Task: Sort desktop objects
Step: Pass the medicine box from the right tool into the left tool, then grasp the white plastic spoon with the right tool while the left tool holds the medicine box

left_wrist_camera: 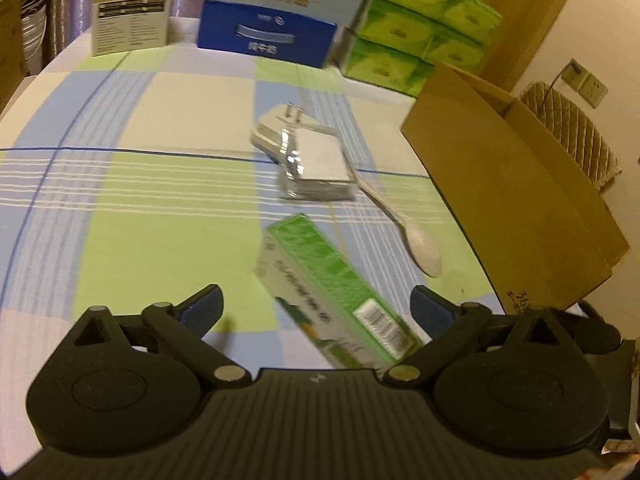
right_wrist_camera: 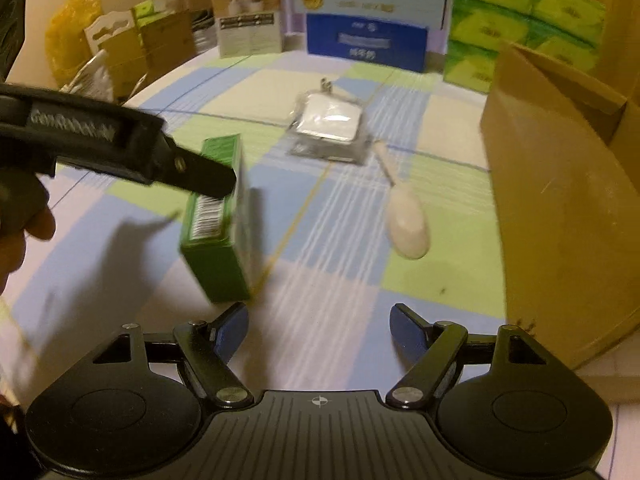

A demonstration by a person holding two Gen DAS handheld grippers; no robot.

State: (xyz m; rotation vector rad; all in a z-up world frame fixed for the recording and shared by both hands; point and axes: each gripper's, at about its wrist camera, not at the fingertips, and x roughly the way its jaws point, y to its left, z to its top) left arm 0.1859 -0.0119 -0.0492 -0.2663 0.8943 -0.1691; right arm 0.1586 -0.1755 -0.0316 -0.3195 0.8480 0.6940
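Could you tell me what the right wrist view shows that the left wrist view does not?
Only the right wrist view shows the left tool from outside, touching the green box, plus a yellow bag. Only the left wrist view shows the wall socket. Both show the spoon, wrapped charger, cardboard box and checked tablecloth.

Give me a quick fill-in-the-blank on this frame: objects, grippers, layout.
1. The left gripper reaches around the ____ carton.
2. The white spoon lies between that carton and the ____ box.
3. The right gripper is open and holds ____.
4. The charger is sealed in a clear ____.

Missing words: green; cardboard; nothing; bag
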